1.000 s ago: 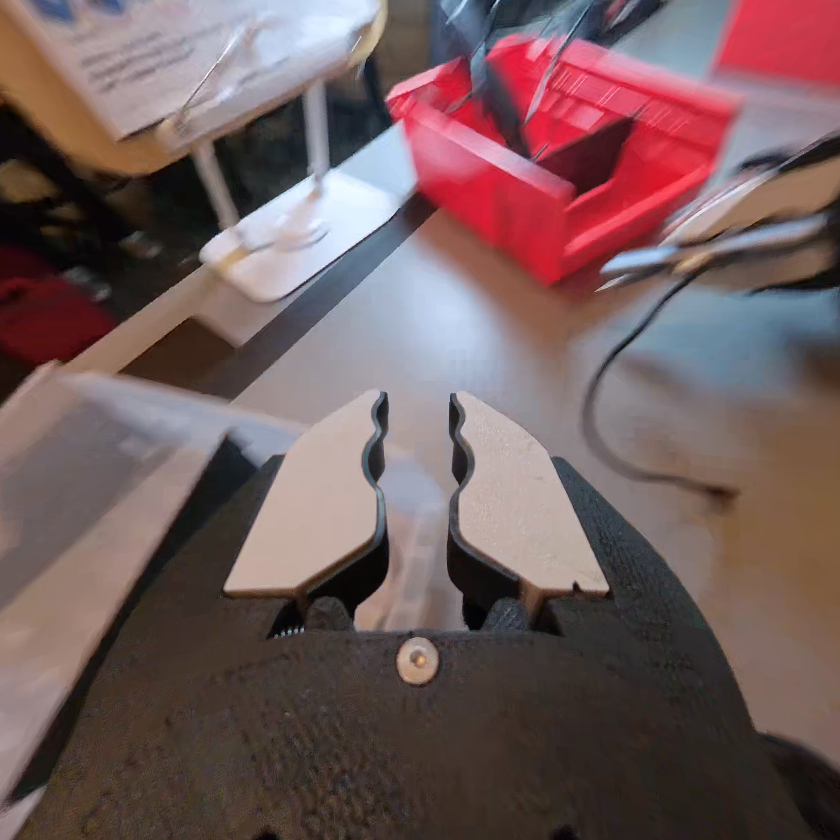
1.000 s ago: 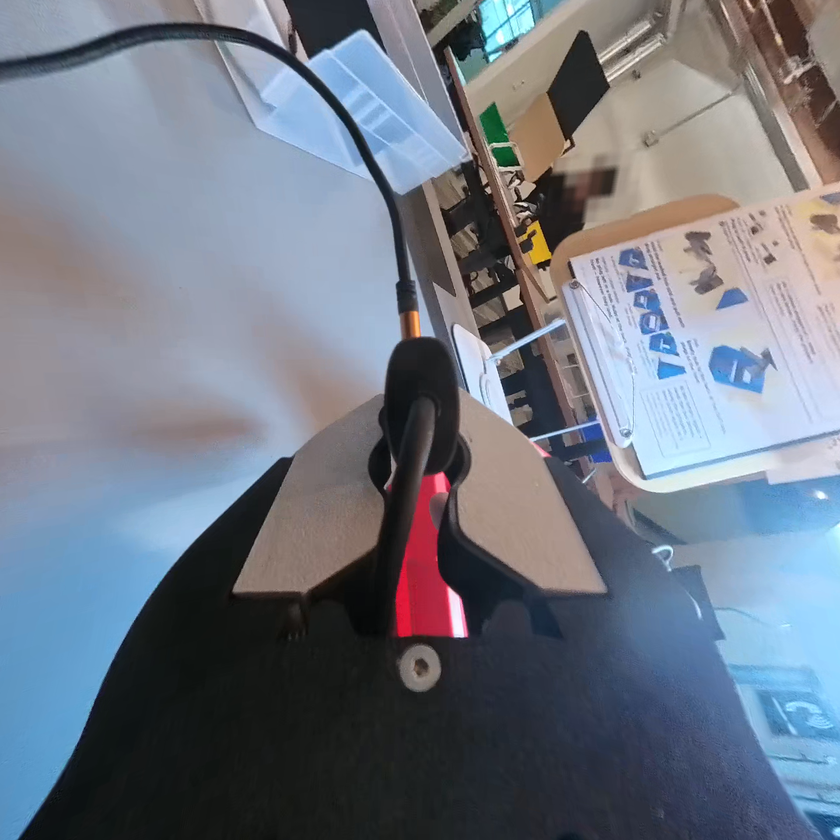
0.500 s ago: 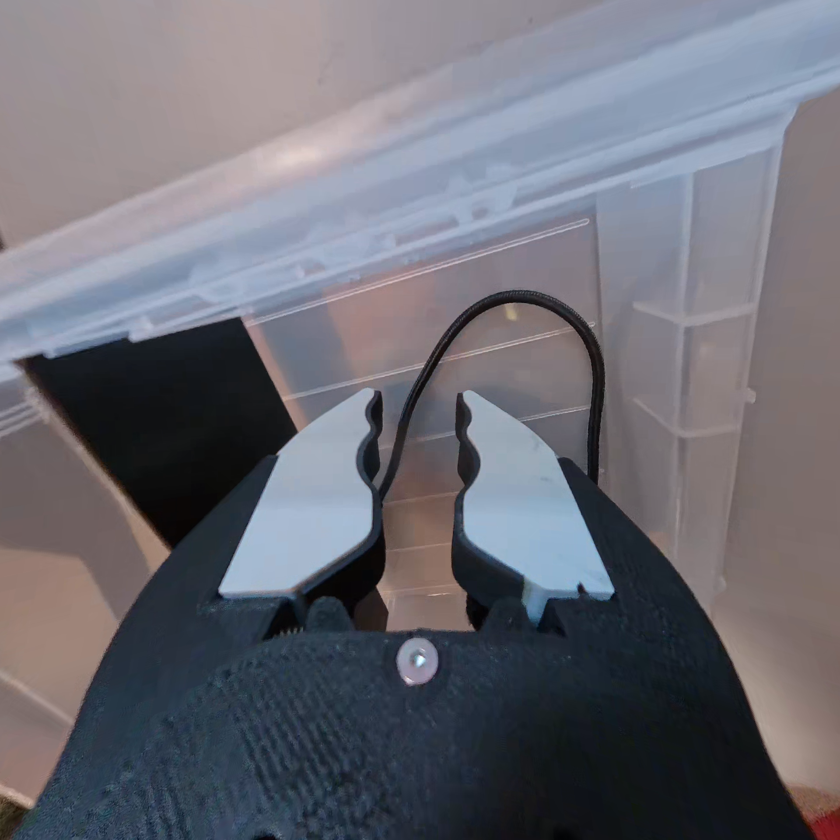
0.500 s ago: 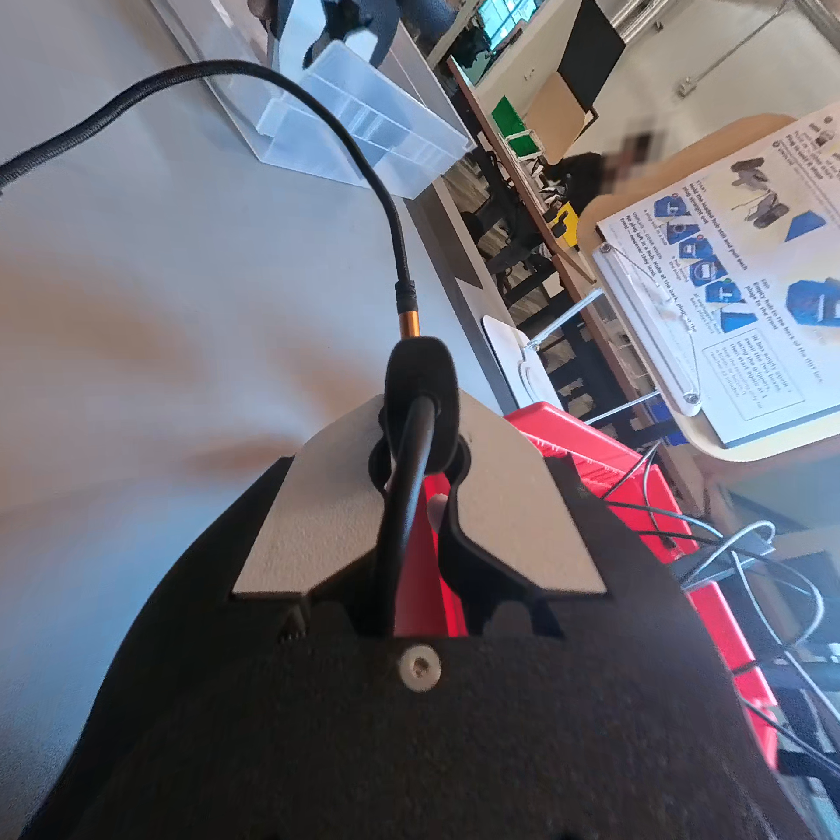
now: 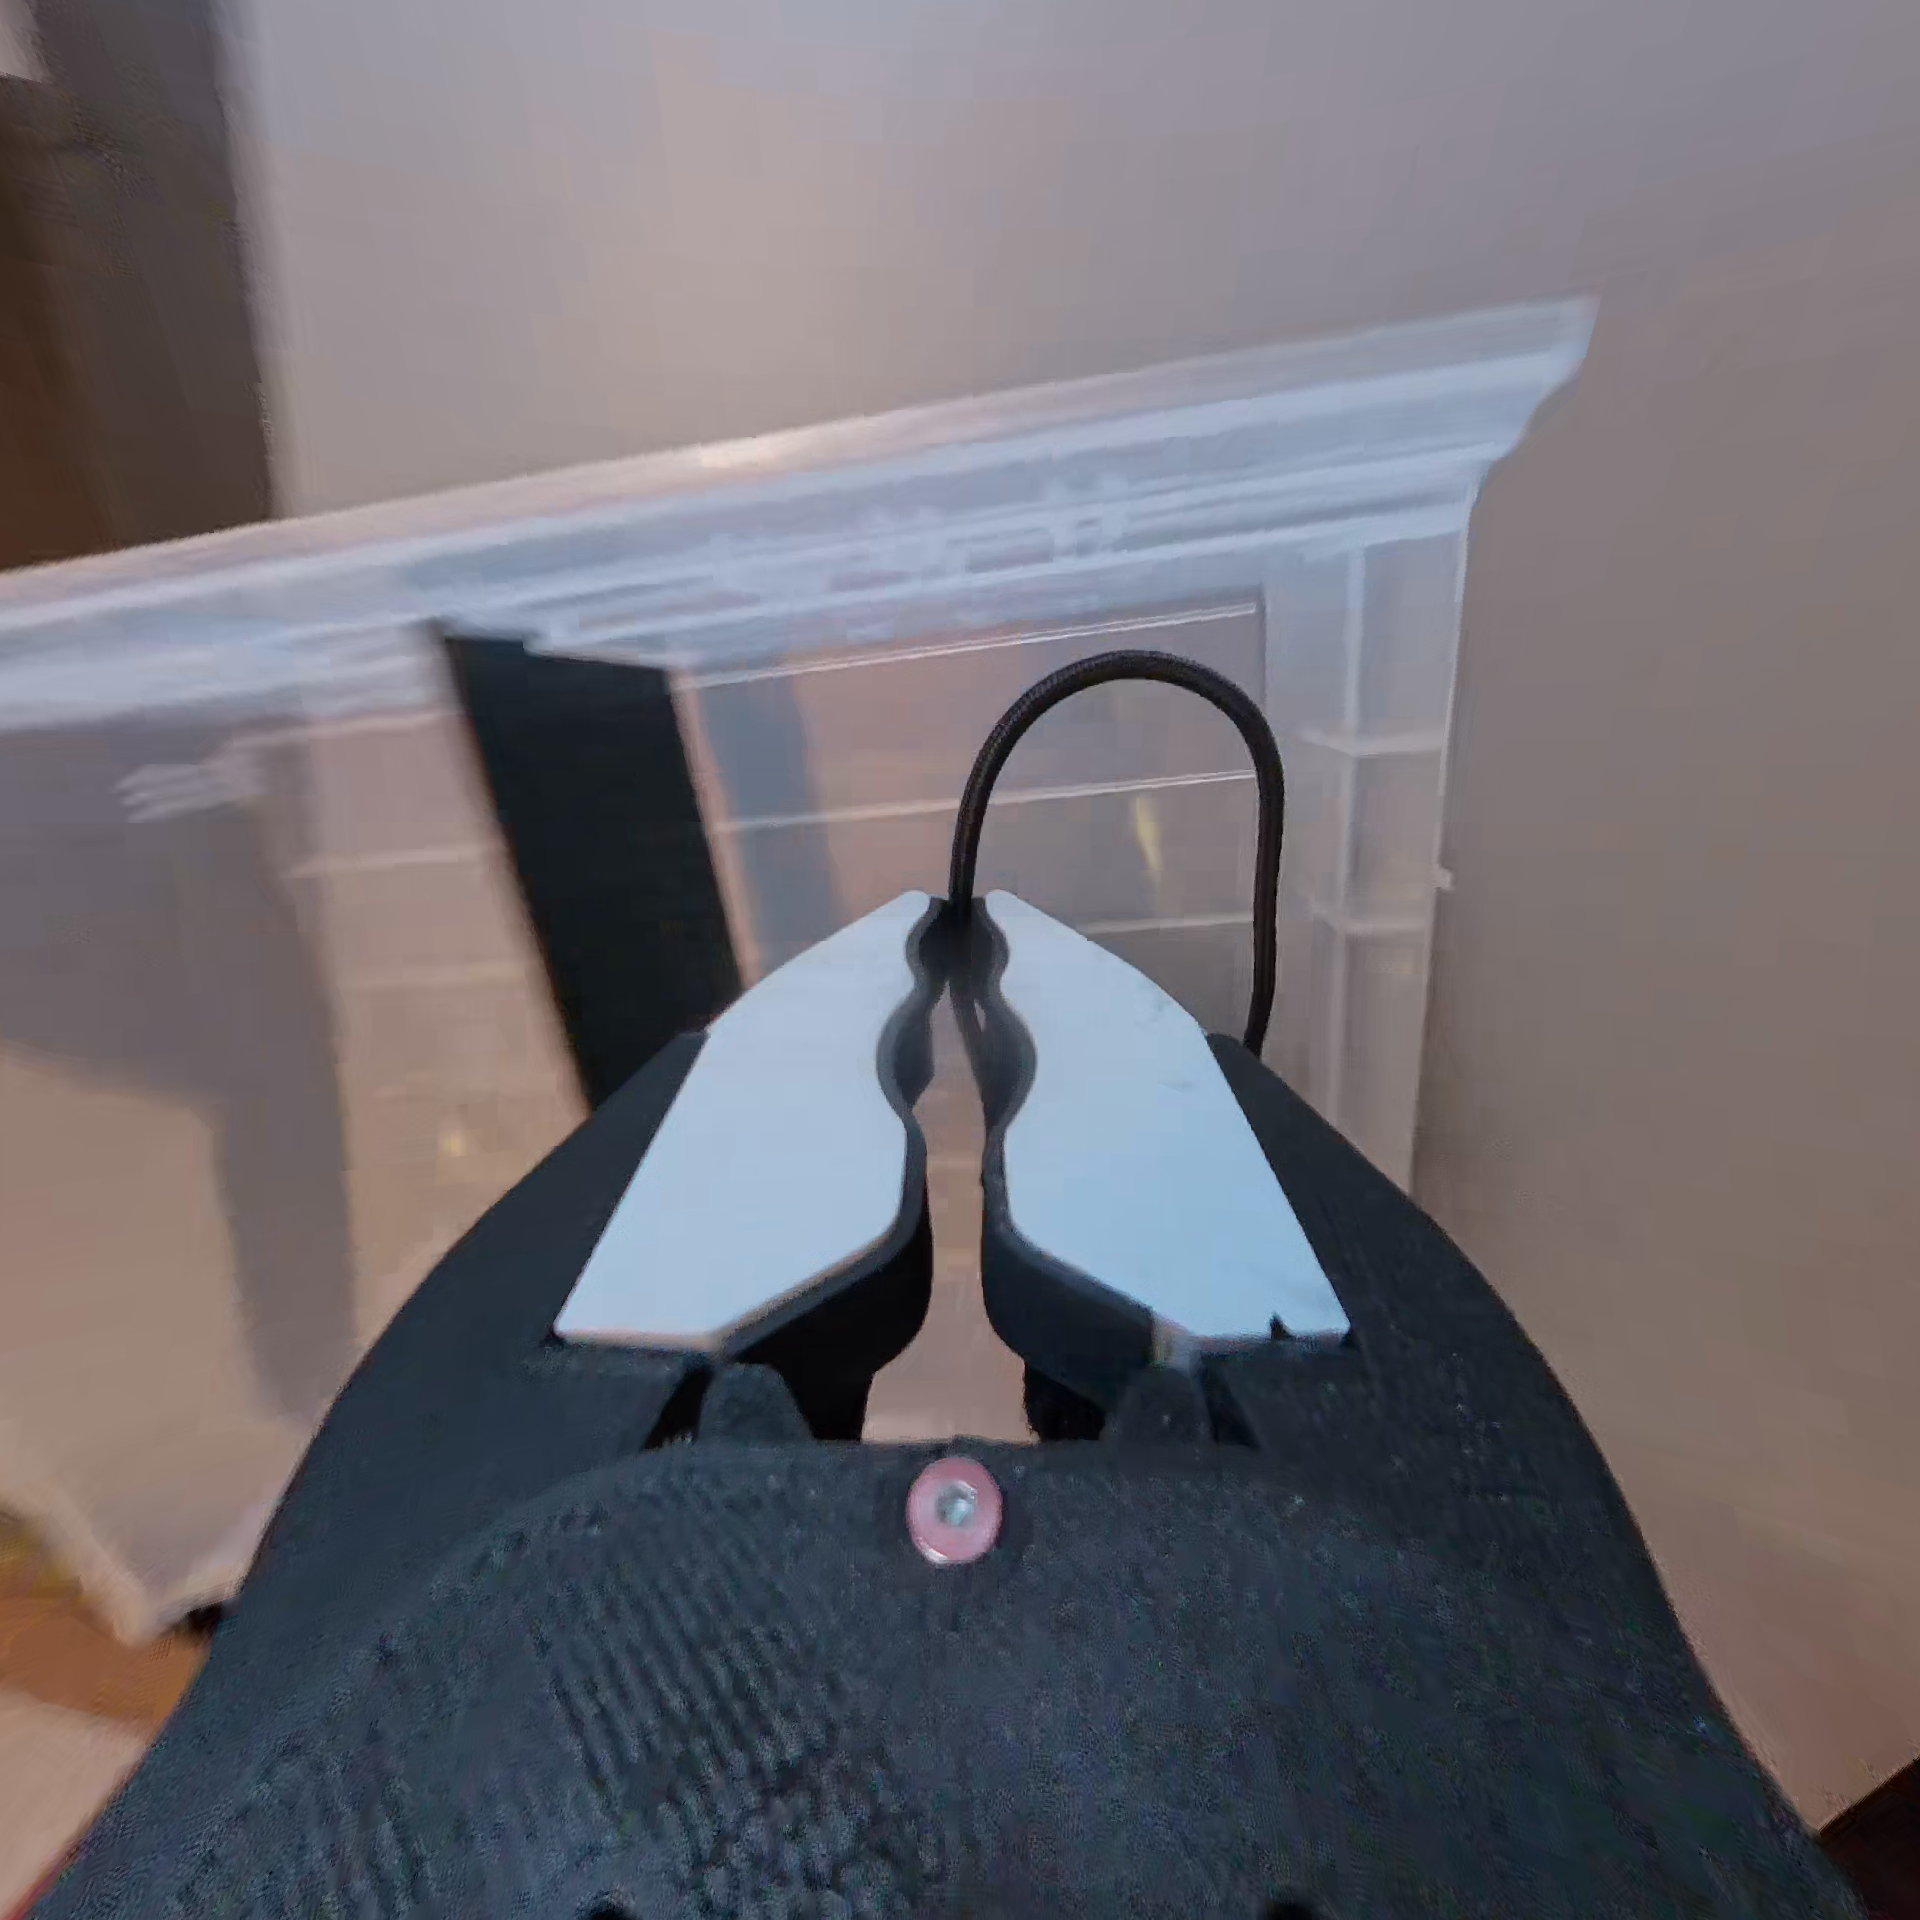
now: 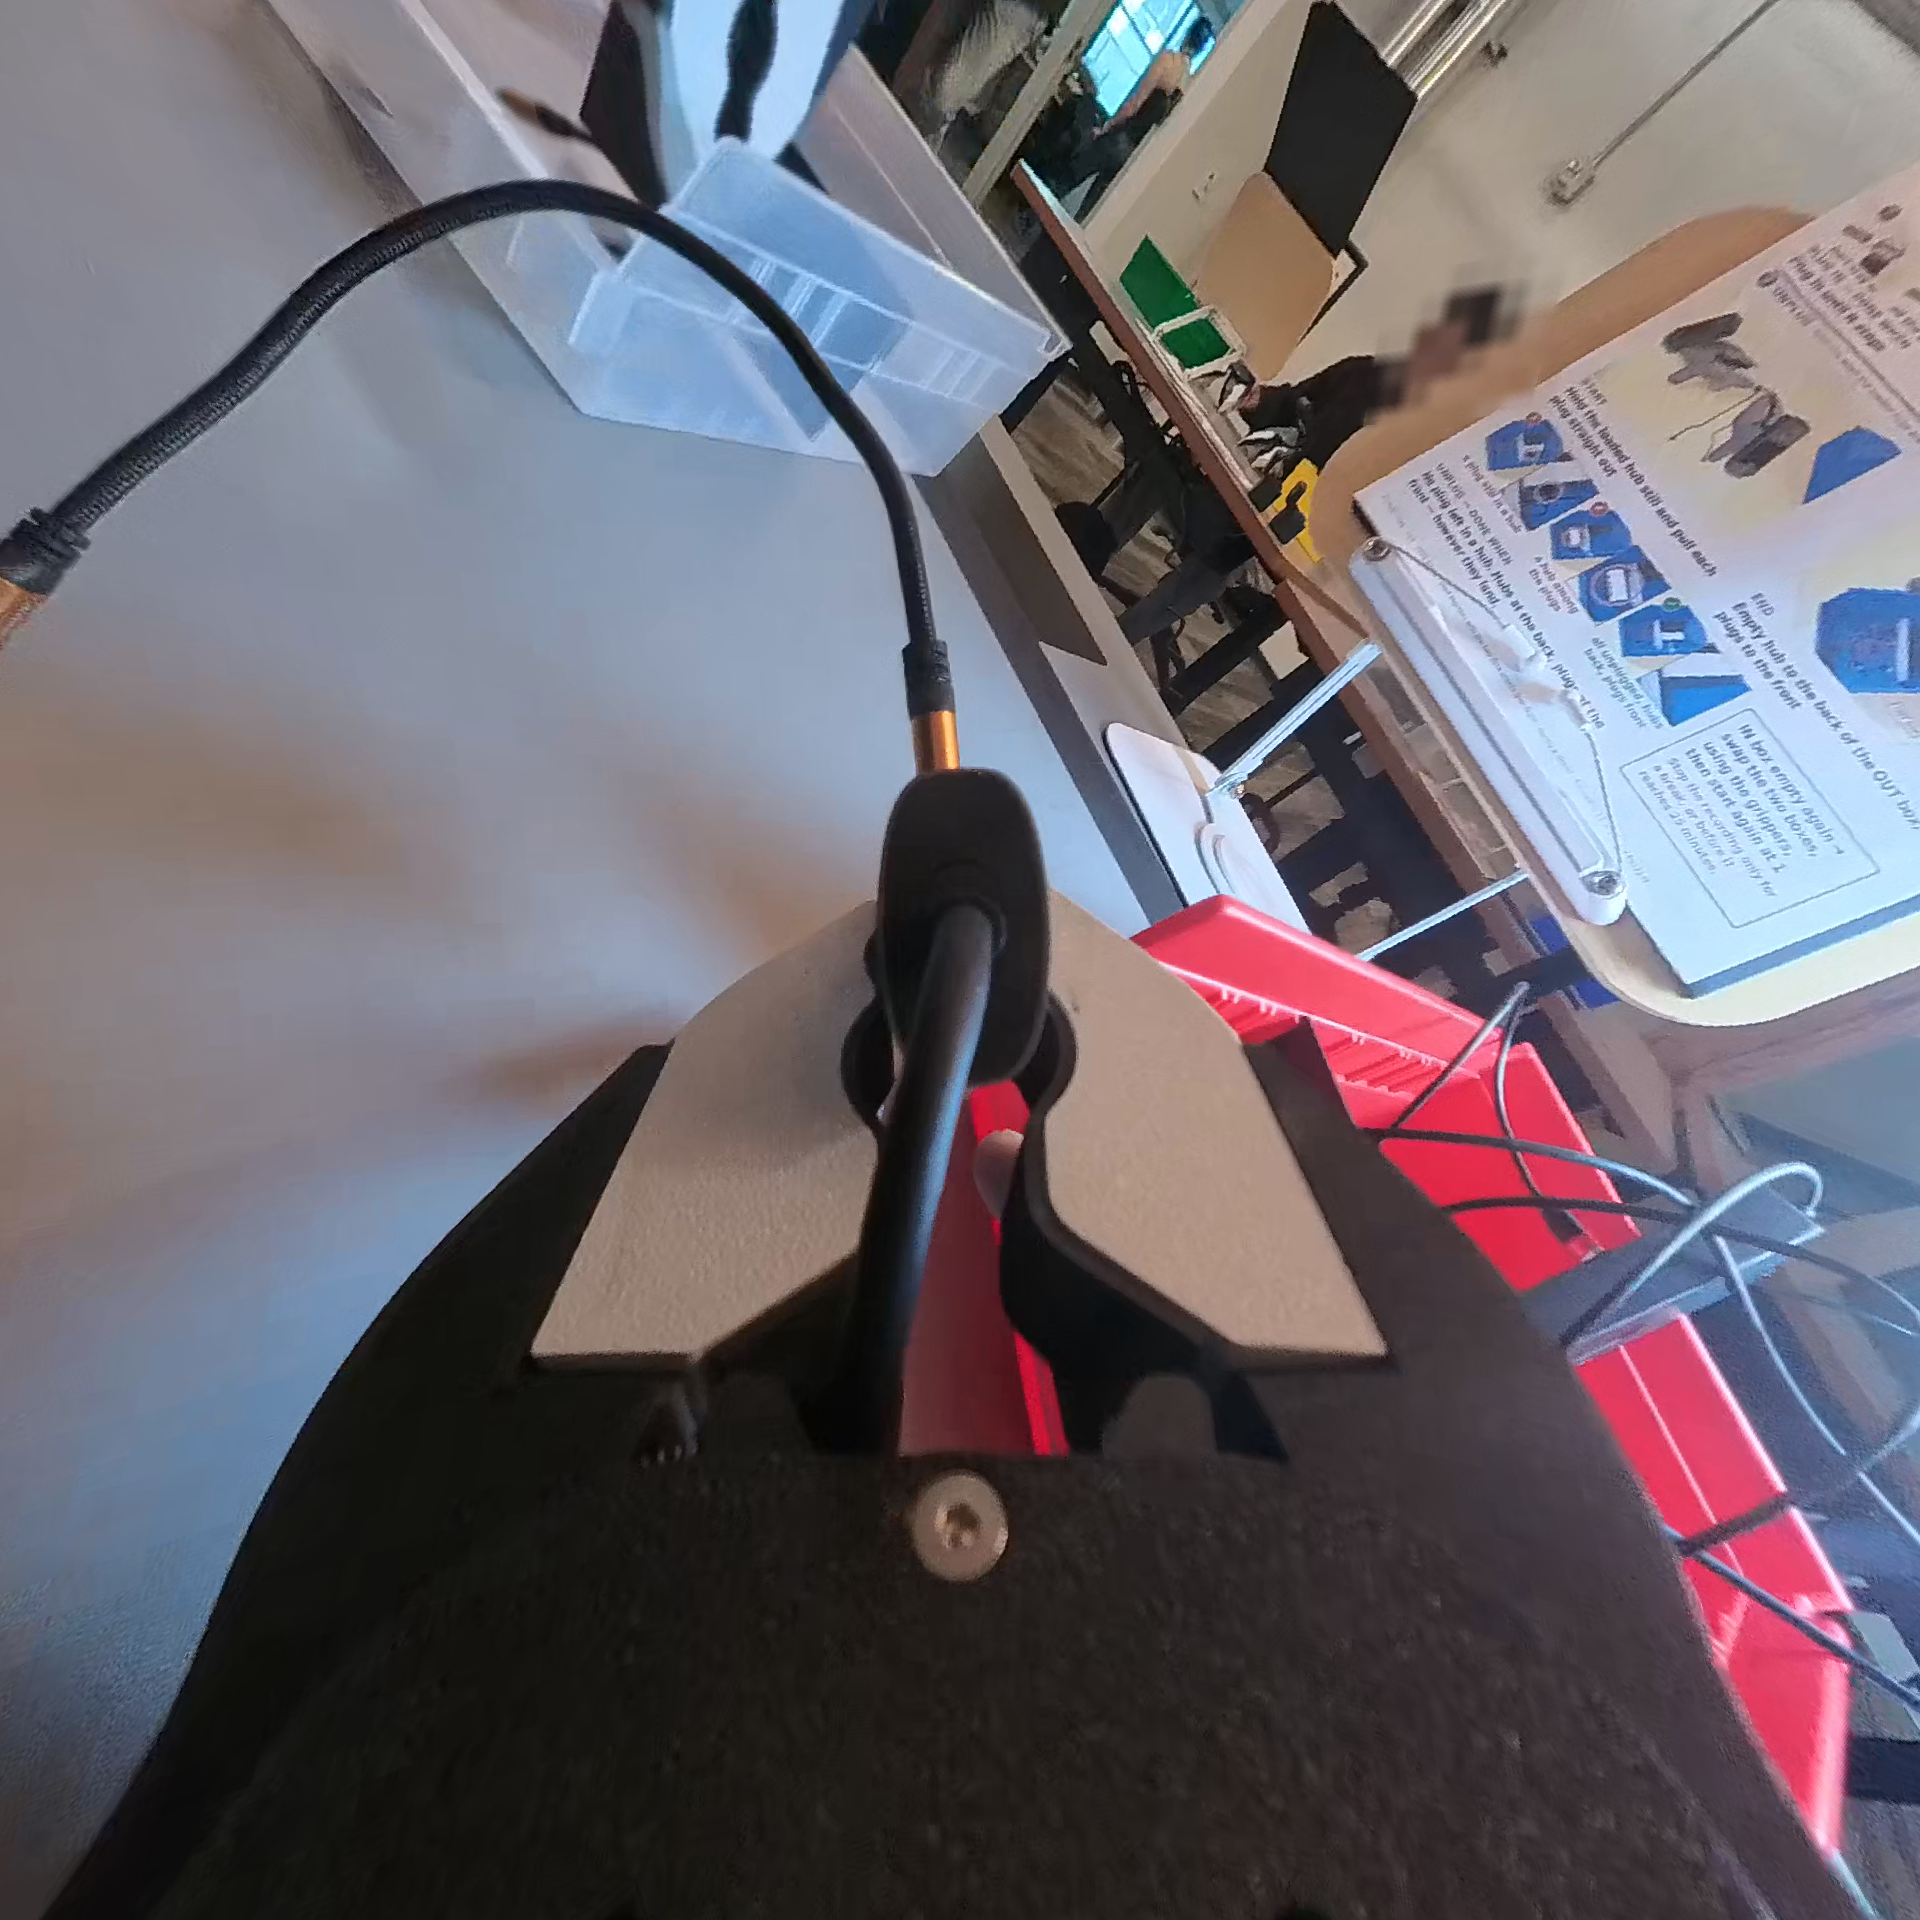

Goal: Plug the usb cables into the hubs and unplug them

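My right gripper [image 6: 961, 935] is shut on a small black oval hub [image 6: 958, 842], held above the grey table [image 6: 364, 831]. The hub's own black lead runs back between the jaws. A black braided usb cable [image 6: 800, 343] with an orange collar [image 6: 933, 736] is plugged into the hub's far end and arcs away left. My left gripper [image 5: 954, 912] is shut on a black braided cable [image 5: 1127, 665] that loops up and over to the right in front of a clear plastic box [image 5: 935, 499]. Its plug ends are hidden.
The clear box [image 6: 790, 312] stands at the table's far edge. A red bin [image 6: 1455, 1122] holding several cables is to the right. An instruction sheet on a white stand [image 6: 1662, 644] is beyond the table edge. A second orange plug [image 6: 21, 582] shows at the left edge. About 35 cm separates my left fingertips from my right.
My left gripper swung from the open table to the clear box and closed on the braided cable. My right gripper kept its hold on the hub and shifted slightly.
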Tool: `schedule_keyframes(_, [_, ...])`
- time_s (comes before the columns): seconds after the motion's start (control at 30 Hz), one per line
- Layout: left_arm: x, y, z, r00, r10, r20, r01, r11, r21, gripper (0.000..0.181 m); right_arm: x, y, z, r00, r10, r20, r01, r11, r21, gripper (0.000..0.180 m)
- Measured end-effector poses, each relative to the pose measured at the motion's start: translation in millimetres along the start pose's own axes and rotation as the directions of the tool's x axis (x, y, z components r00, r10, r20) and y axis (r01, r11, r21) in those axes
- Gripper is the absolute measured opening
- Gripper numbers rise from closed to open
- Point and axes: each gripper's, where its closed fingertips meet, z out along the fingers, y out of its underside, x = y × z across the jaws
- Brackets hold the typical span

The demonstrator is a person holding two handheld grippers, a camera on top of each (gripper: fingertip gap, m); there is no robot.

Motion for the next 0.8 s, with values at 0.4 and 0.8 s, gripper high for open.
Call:
schedule_keyframes(0.4, [61.6, -56.1, -166.5, 0.926, -0.369, 0.082, 0.332, 0.899, 0.286, 0.004, 24.7, -27.4, -21.9, 0.994, -0.021, -0.107, 0.028, 0.997, 0.065, 0.018])
schedule_keyframes(0.8, [157.9, -59.2, -14.0, 0.888, -0.373, -0.269, 0.429, 0.882, 0.193, 0.013, 38.5, -14.3, -27.4, 0.99, 0.016, -0.144, -0.01, 0.999, 0.04, 0.018])
